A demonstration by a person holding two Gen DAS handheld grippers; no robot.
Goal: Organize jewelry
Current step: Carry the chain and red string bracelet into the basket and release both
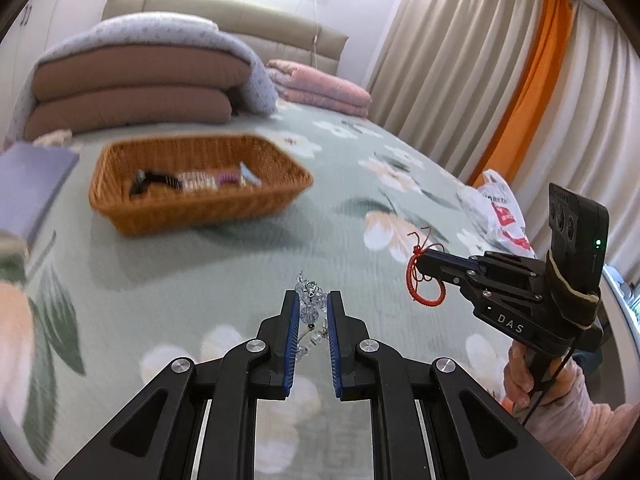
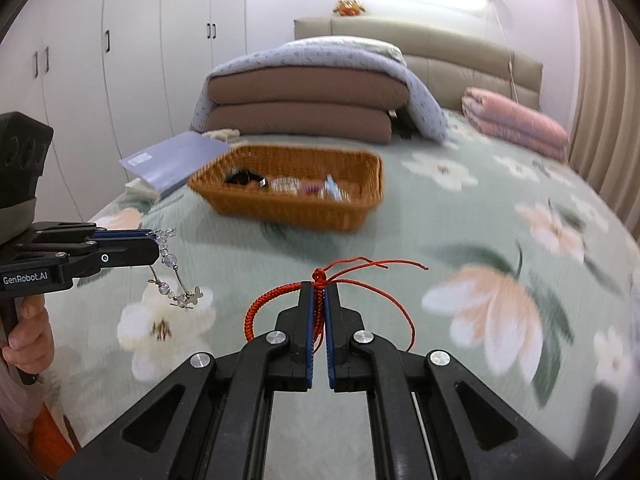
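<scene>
Left wrist view: left gripper (image 1: pixel 313 300) pinching clear bead bracelet (image 1: pixel 310 312), held above floral bedspread (image 1: pixel 240 248); right gripper (image 2: pixel 319 286) clamped on red braided cord bracelet (image 2: pixel 276 300), likewise aloft; wicker basket (image 1: pixel 192 208) beyond on bed, holding black item, clear beads and small pieces, blurred; purple book (image 2: pixel 176 160) beside basket; folded quilts (image 2: pixel 304 96) behind
</scene>
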